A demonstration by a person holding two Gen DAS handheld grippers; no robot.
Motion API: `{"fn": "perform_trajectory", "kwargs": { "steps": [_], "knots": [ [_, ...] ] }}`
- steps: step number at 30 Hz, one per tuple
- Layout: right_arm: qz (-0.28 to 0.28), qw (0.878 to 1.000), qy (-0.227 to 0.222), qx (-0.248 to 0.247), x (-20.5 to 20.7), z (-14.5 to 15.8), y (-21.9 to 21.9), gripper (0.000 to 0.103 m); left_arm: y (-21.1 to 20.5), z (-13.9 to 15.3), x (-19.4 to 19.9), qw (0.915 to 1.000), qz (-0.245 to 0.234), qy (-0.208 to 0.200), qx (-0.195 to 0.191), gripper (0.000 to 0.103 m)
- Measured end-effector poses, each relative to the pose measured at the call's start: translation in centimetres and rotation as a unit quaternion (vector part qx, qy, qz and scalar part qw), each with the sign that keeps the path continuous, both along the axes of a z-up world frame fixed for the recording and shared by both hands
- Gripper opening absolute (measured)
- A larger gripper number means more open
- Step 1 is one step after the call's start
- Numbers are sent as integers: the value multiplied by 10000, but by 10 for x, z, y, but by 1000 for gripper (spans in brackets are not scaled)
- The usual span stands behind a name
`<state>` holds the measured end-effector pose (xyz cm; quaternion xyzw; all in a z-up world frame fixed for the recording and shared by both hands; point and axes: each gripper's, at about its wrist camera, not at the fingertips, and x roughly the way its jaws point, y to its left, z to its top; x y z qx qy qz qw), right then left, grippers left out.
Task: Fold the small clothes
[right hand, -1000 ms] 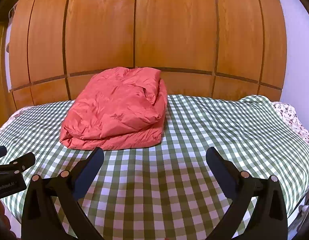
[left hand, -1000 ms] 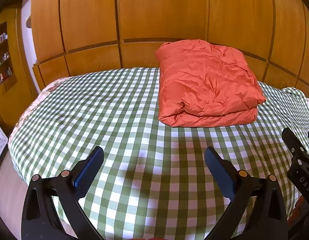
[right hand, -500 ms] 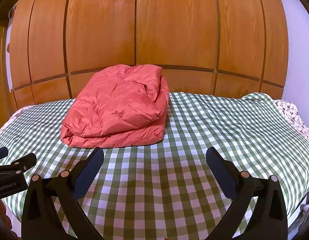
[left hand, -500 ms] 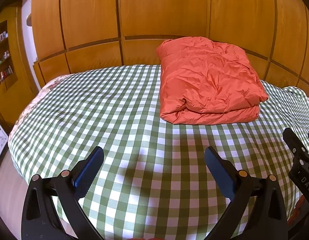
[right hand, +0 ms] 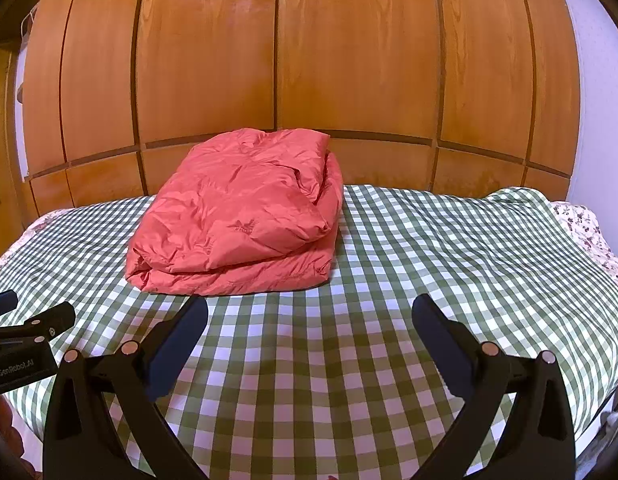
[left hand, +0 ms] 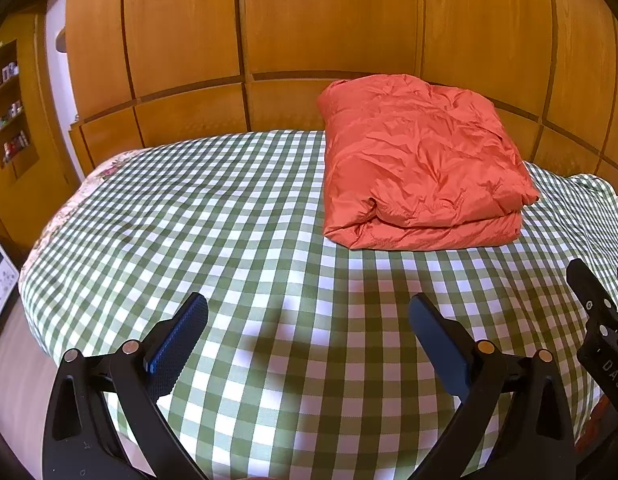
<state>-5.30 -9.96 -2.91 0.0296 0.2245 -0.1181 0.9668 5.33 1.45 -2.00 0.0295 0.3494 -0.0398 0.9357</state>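
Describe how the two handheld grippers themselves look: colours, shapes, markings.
Both are black, two-fingered. The left gripper has dark blue textured pads on angled fingers, with round metal pivot pins on triangular cut-out arms. The right gripper is built the same. In the right wrist view, white "GenRobot.AI" lettering marks the left one's body.

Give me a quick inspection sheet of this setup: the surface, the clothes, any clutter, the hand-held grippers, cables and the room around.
Surface: bed under a green-and-white checked cover, lightly wrinkled.
Job's things: one orange puffy garment, folded in layers, lying near the far edge of the bed.
Clutter: nothing seen on the cover.
Grippers: left hand-held gripper open, holding nothing, short of the garment; right hand-held gripper open, holding nothing, its left fingertip close to the garment's near edge.
Cables: nothing seen.
Surroundings: wooden wardrobe panels behind the bed; shelf with small items at left; white wall at right.
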Motion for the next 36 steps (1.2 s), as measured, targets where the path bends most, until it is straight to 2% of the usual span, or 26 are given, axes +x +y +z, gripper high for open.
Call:
{"fn": "perform_trajectory", "kwargs": {
  "steps": [13,25,32,36],
  "knots": [
    [41,10000,37,7,2,-2,0,101,-3,1,-1,9998,-122,66,-155,99],
    [52,9998,157,88,7,-9,-5,101,-4,-7,1,9999,-101,99,-17,99],
    [43,9996,253,151,13,-15,-10,101,-5,-13,7,9995,-150,289,11,99],
    [-46,9984,460,337,28,-21,-30,101,0,-20,16,9990,-158,426,7,99]
  ]
}}
